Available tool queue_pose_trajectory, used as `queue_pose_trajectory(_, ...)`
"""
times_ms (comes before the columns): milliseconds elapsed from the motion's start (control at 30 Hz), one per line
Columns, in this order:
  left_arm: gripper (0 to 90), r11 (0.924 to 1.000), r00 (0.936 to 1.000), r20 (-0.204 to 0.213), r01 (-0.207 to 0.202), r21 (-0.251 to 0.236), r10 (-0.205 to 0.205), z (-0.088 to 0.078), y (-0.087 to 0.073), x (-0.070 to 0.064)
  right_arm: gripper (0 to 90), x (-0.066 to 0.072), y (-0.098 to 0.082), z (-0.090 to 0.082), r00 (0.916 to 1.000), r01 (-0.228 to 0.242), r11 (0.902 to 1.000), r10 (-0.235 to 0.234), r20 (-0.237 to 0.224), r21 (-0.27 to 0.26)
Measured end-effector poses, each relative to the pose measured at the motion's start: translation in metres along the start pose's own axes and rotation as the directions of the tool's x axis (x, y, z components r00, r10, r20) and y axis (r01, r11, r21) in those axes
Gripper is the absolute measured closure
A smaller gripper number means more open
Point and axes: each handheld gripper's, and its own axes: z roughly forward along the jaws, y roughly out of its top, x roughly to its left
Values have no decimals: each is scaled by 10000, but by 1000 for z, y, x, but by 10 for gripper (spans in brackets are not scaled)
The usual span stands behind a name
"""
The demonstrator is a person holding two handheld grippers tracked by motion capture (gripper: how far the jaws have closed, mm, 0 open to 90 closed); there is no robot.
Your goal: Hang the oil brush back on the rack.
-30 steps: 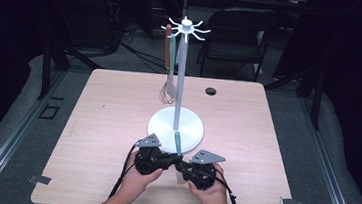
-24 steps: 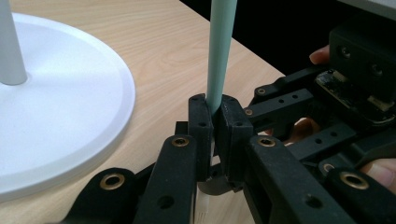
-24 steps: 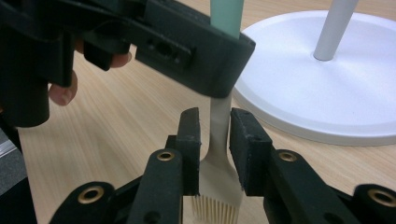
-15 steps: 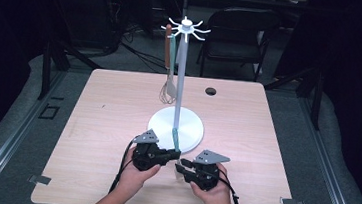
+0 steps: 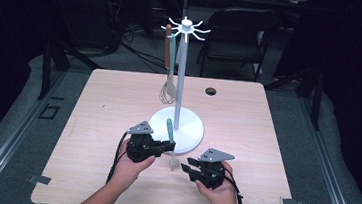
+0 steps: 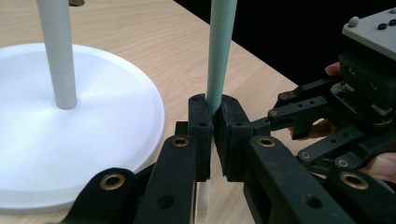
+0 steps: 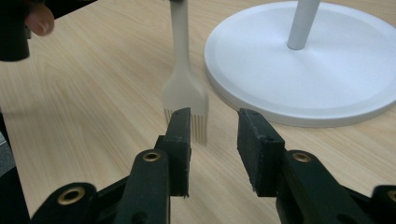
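The teal-handled basting brush [image 5: 170, 143] now hangs in the left gripper [image 5: 164, 146] alone, jaws pinched on its handle just in front of the white stand's base [image 5: 193, 133], bristles lifted off the table [image 5: 91, 123]. The right gripper [image 5: 189, 166], which a second ago sat against the brush, has just been opening and now stands spread and empty beside the bristles. The handover looks done, freeing the left hand to carry the brush up toward the rack's hooks [image 5: 186, 28].

Brush [image 6: 219, 56] top cut off (frame edge).

Black grippers: left gripper [image 5: 168, 146], right gripper [image 5: 187, 166]; brass pivots, grey triangular plates, black cables
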Motion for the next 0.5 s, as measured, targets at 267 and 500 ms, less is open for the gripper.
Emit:
queue_pose_trajectory(267, 850, 9998, 9998, -129, -144, 158, 146, -5, 6, 2, 612, -5, -1, -3, 9998, 57, 10000, -59, 185, 81)
queue_pose_trajectory(500, 850, 9989, 9993, -225, -298, 354, 306, -8, 12, 3, 563, -7, -2, -1, 9992, 163, 9995, -172, 355, 272)
